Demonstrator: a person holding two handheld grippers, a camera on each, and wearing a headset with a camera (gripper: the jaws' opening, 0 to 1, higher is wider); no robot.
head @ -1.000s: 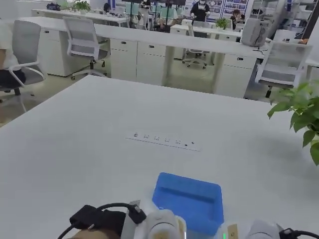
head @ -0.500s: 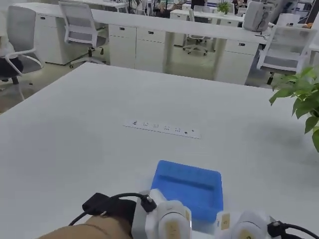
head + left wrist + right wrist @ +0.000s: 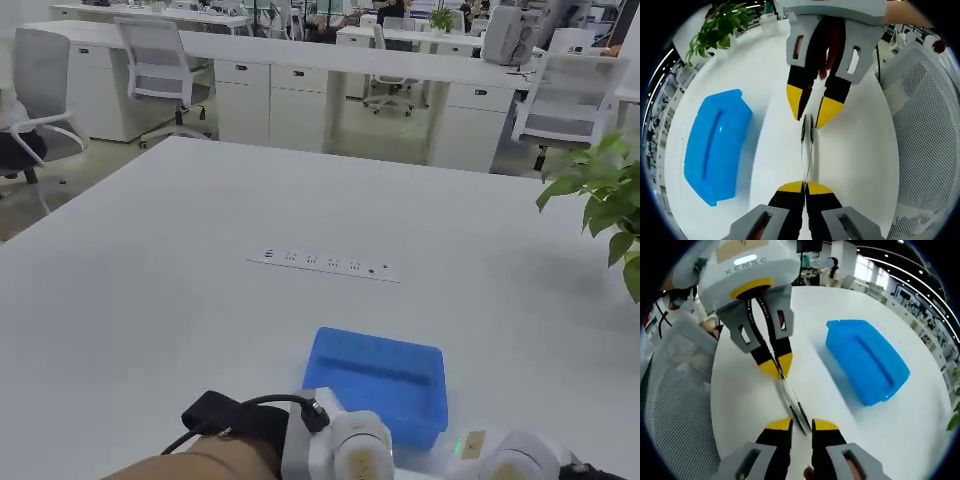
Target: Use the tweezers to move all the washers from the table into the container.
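The white worktop (image 3: 150, 300) extends to the far edge in the head view. A green plant (image 3: 600, 200) stands at 3 o'clock. The blue container (image 3: 378, 385) sits on the worktop near the lower edge, at 6 o'clock from the recessed power strip (image 3: 320, 265). A mesh chair (image 3: 925, 125) stands just off the worktop edge, at 3 o'clock in the left gripper view.

The two grippers face each other, tip to tip. The left claw (image 3: 805, 189) is pressed together on one end of the tweezers (image 3: 806, 150). The tweezers run straight toward 12 o'clock in that view, low over the worktop. The right claw (image 3: 802, 426) stands apart, one yellow tip on each side of the tweezers' other end. Whether those tips touch the tweezers cannot be told. The container lies at 9 o'clock from the tweezers in the left gripper view, apart from them.
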